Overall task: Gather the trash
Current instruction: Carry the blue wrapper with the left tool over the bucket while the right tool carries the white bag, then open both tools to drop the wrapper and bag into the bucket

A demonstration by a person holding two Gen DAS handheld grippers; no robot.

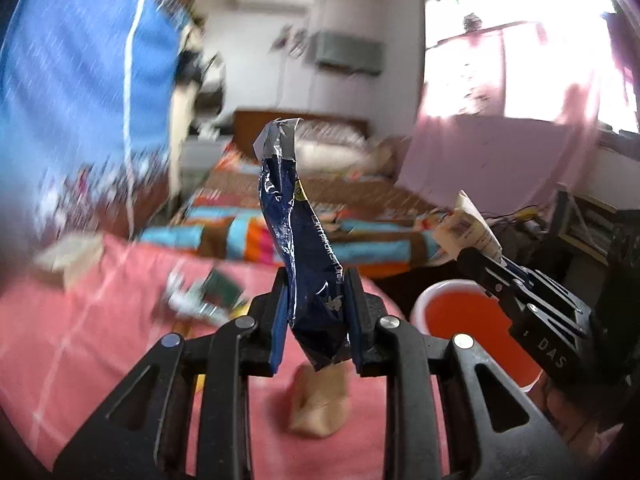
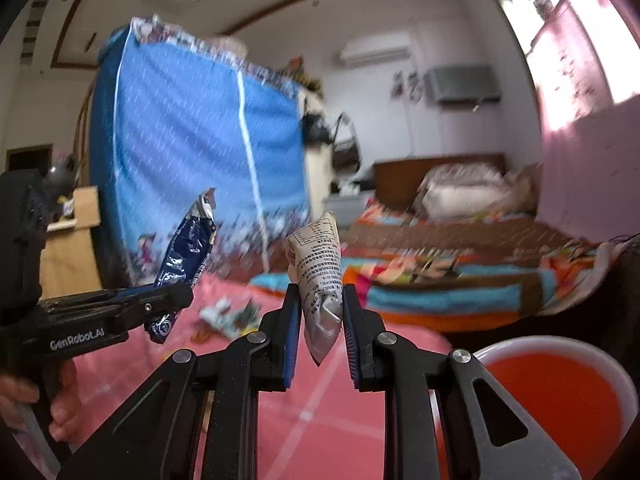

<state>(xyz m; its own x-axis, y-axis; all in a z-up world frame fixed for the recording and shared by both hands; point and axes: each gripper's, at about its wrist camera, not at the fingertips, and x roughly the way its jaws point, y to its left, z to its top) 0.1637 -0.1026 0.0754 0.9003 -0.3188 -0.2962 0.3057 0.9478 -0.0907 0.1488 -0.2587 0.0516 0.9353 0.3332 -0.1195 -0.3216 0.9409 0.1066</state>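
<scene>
Left gripper [image 1: 318,312] is pinching a crinkled navy foil wrapper [image 1: 298,232] at centre frame; right gripper [image 2: 322,320] is clamping a white printed packet [image 2: 320,276]. Below, pink checked bedding [image 2: 132,364] is showing scattered wrappers [image 2: 228,316], red bin [image 2: 560,392] lower right.

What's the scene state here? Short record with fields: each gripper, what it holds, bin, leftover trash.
left gripper: shut on dark blue foil wrapper, lifted clear of the pink bedspread
right gripper: shut on white printed sachet, also off the bed
bin: red bucket with white rim, lower right, beside the bed; nothing visible in it
leftover trash: green-and-white wrappers on the bedspread, blurred
image quality: motion blur in both views
</scene>
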